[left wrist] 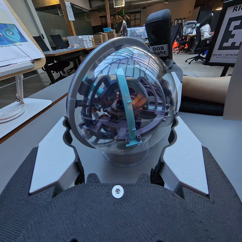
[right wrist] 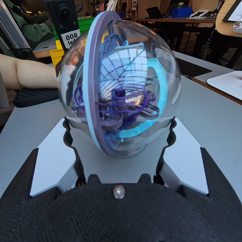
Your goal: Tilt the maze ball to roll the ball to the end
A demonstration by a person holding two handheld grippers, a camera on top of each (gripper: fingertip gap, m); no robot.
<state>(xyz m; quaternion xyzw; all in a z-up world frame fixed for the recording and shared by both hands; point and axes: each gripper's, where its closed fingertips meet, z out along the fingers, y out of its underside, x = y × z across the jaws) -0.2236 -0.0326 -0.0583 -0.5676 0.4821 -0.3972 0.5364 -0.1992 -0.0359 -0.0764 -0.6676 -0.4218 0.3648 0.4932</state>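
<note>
The maze ball (left wrist: 121, 99) is a clear sphere with a grey ring and teal and purple tracks inside. It rests tilted on a clear ring stand (left wrist: 125, 159) on the grey table (left wrist: 216, 133). A small steel ball (left wrist: 145, 107) sits on a purple track at the right. My left gripper (left wrist: 120, 121) has its fingertips pressed on both sides of the sphere. My right gripper (right wrist: 119, 121) grips the maze ball (right wrist: 131, 81) from the opposite side. Each view shows the other gripper's black camera behind the sphere (left wrist: 159, 35) (right wrist: 64, 19).
A sheet on a white stand (left wrist: 19, 43) is at the left and a framed marker sign (left wrist: 227, 34) at the right. A person's forearm (left wrist: 204, 89) lies on a black pad (right wrist: 35, 96). Desks, chairs and people are far behind.
</note>
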